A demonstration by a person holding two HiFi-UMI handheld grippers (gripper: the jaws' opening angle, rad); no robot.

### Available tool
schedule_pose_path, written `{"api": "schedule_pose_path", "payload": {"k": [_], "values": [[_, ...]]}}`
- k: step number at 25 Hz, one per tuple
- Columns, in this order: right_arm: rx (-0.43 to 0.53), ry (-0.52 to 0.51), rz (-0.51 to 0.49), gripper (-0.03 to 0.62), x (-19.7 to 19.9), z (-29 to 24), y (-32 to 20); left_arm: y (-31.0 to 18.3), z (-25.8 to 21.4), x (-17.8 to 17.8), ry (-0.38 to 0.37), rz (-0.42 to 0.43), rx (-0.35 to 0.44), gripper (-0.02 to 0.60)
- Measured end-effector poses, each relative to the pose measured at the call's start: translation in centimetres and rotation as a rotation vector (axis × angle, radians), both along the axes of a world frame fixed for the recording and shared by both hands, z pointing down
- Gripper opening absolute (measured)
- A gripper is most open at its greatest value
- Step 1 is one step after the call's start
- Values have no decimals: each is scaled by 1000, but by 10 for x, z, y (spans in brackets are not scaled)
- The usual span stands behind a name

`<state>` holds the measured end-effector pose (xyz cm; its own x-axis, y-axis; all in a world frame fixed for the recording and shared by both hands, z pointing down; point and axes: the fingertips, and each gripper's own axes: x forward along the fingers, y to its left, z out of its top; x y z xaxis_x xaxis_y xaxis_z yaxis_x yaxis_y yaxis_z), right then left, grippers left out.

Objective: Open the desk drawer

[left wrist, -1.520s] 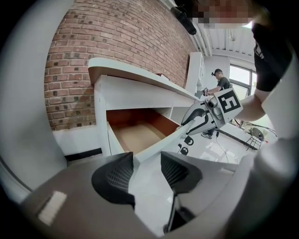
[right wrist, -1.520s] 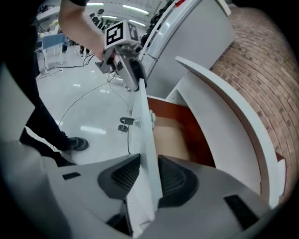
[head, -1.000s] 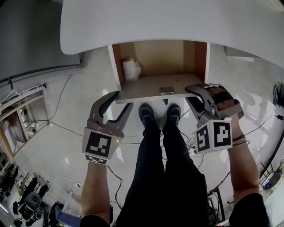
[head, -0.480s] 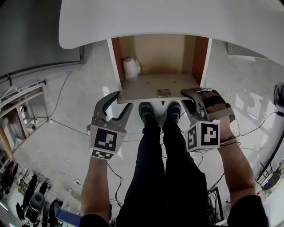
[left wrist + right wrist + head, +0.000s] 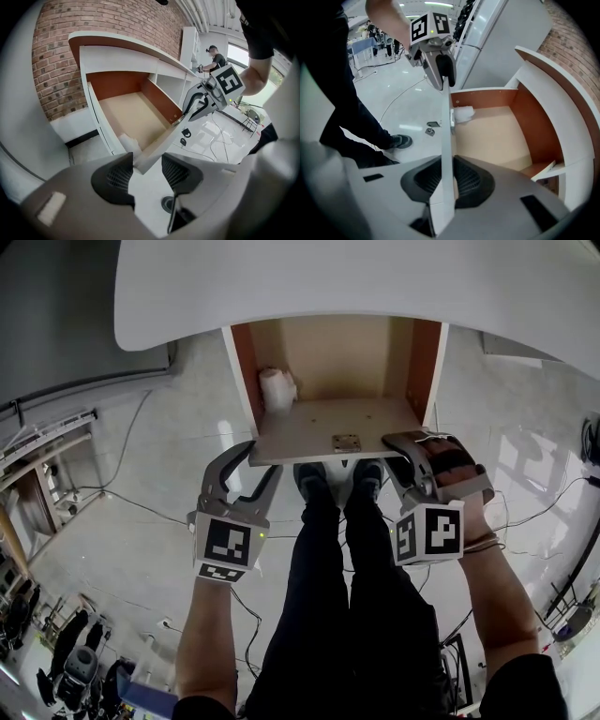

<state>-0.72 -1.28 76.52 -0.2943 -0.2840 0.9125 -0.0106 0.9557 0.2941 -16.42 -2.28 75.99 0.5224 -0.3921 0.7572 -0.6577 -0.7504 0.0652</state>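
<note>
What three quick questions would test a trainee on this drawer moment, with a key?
1. True or false: the drawer stands pulled out from under the desk.
2. Pick one: the right gripper is shut on A) the drawer's front panel, B) a cable, C) nothing.
3. In a few words: what lies inside the drawer, and where?

Key: 1 true. 2 A. 3 a white roll, in a rear corner.
</note>
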Motion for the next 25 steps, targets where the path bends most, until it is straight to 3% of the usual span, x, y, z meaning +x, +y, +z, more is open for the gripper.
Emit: {"api": "schedule_pose_path", "payload": {"k": [7, 15, 25], "values": [[1, -47, 63, 77, -3, 0, -4, -2, 2, -3, -3, -12, -13, 206], [15, -130, 61, 129, -15, -22, -4, -1, -6, -8, -33, -44, 12, 224], [-20, -229, 121, 127, -29, -99, -8, -24, -96, -21, 43, -181, 66, 233]]}}
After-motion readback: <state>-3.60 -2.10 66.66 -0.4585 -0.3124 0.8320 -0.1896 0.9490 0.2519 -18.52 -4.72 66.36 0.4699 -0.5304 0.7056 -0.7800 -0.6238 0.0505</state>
